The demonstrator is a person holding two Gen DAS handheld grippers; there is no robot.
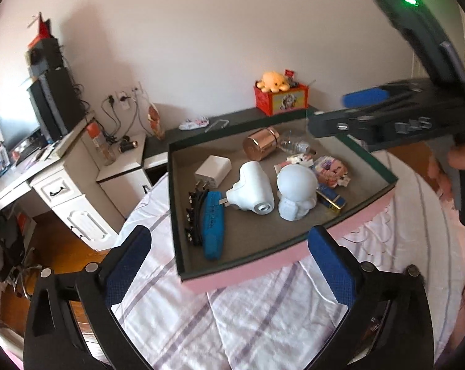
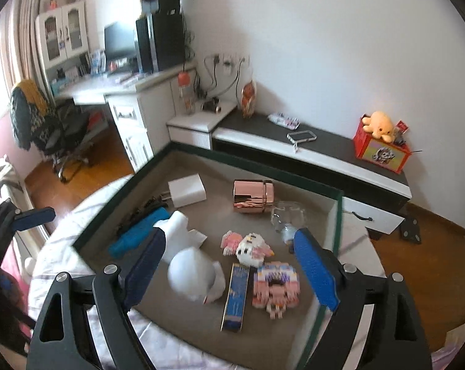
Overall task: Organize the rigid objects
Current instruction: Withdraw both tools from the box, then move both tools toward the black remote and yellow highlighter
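A shallow box with pink sides and a grey floor lies on the bed; it also shows in the right wrist view. In it lie a white astronaut figure, a white heart-shaped plug device, a blue case, a white charger, a copper jar, a blue-gold slim box and block figures. My left gripper is open and empty at the box's near edge. My right gripper is open and empty above the box, over the astronaut.
A striped sheet covers the bed. A white desk with a monitor stands at the left. A dark shelf carries a red box with an orange plush. An office chair stands on the wooden floor.
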